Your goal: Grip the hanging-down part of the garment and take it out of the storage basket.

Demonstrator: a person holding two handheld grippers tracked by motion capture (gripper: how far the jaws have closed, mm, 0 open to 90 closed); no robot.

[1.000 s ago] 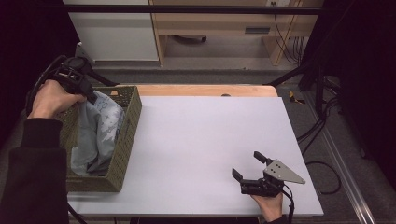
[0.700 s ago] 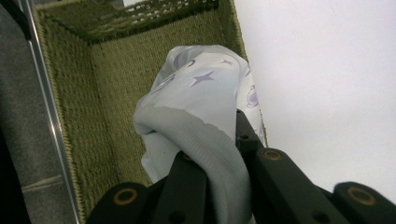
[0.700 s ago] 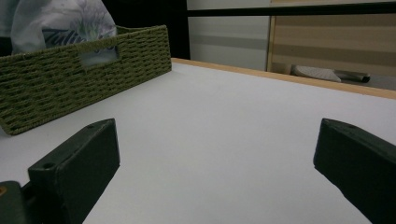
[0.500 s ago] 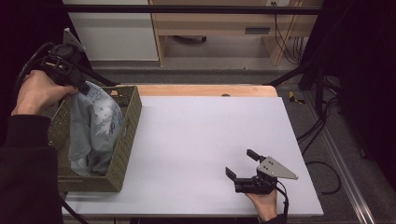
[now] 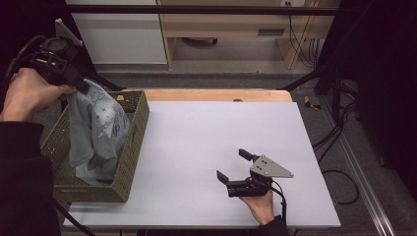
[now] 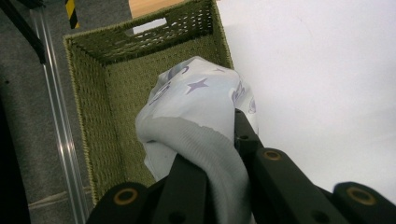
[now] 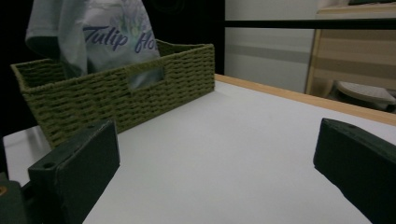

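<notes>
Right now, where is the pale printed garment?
High view, left side: the garment hangs from the shut left tongs, its lower end inside the green woven basket.

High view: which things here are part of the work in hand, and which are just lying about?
In the job:
- pale grey printed cloth garment, hanging partly inside the basket
- green woven rectangular basket
- left gripper, shut on the garment
- right gripper, open, low over the white table

Lying about:
- wooden shelf unit behind the table
- black cables on the floor

Pale grey printed garment, bunched, hanging w/ lower end in green woven basket.
</notes>
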